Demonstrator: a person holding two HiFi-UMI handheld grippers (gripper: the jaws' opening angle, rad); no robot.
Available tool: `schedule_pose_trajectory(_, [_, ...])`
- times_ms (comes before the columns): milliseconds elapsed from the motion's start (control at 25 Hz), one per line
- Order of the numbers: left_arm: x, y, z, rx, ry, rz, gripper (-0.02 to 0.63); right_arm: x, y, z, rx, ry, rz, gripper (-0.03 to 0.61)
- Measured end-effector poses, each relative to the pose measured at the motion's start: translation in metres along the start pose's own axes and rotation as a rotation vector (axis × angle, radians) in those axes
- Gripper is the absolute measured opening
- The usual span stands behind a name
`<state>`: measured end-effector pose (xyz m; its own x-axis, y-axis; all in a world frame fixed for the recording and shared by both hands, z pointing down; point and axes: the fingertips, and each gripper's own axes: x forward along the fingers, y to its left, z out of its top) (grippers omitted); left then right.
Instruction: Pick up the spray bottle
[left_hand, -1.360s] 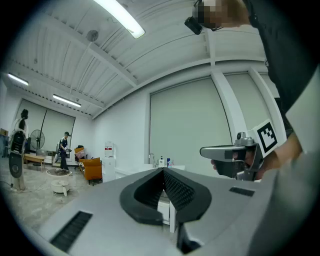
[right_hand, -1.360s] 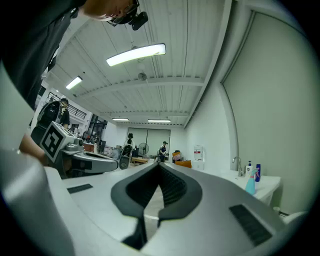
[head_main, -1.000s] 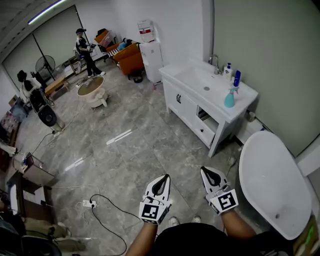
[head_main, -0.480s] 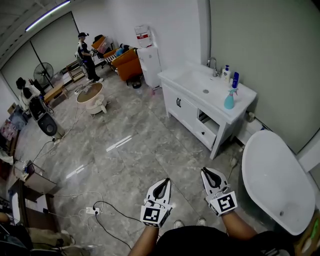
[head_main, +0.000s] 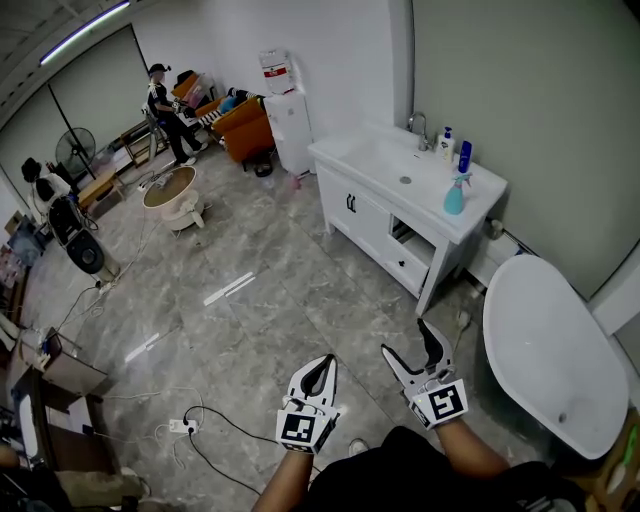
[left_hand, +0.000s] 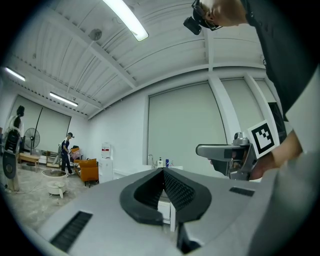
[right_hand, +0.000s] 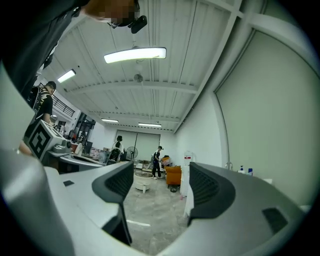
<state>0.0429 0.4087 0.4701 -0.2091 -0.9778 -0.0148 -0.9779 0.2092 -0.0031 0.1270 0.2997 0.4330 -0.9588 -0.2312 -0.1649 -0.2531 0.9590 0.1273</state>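
Note:
The teal spray bottle (head_main: 455, 195) stands on the right end of the white vanity top (head_main: 385, 160) in the head view, across the floor from both grippers. My left gripper (head_main: 326, 362) is held low near my body, shut and empty; in the left gripper view its pads (left_hand: 172, 187) meet. To its right, my right gripper (head_main: 408, 340) is opening, its jaws spread apart with nothing between them. The right gripper view shows only floor between the pads (right_hand: 207, 187).
A white bathtub (head_main: 545, 350) sits to the right of the vanity. A blue bottle (head_main: 464, 156) and a white bottle (head_main: 446, 143) stand by the tap. Cables and a power strip (head_main: 180, 427) lie at lower left. People, a round table (head_main: 165, 190) and a water dispenser (head_main: 280, 110) stand far off.
My right gripper's jaws have opened from shut. The left gripper stays shut. The vanity and bathtub have shifted slightly left in the head view.

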Motion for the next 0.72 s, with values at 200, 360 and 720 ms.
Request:
schedule_pose_trajectory(200, [0.008, 0.007, -0.005, -0.017, 0.005, -0.003, -0.003, 0.020, 0.000, -0.005, 0.022, -0.007, -0.010, 0.499])
schedule_pose_trajectory(360, [0.022, 0.019, -0.009, -0.023, 0.012, 0.006, -0.003, 0.041, -0.009, -0.012, 0.026, -0.003, -0.007, 0.582])
schedule_pose_trajectory(720, [0.092, 0.049, -0.012, -0.006, 0.019, 0.022, -0.003, 0.092, -0.063, -0.035, 0.036, 0.006, 0.012, 0.592])
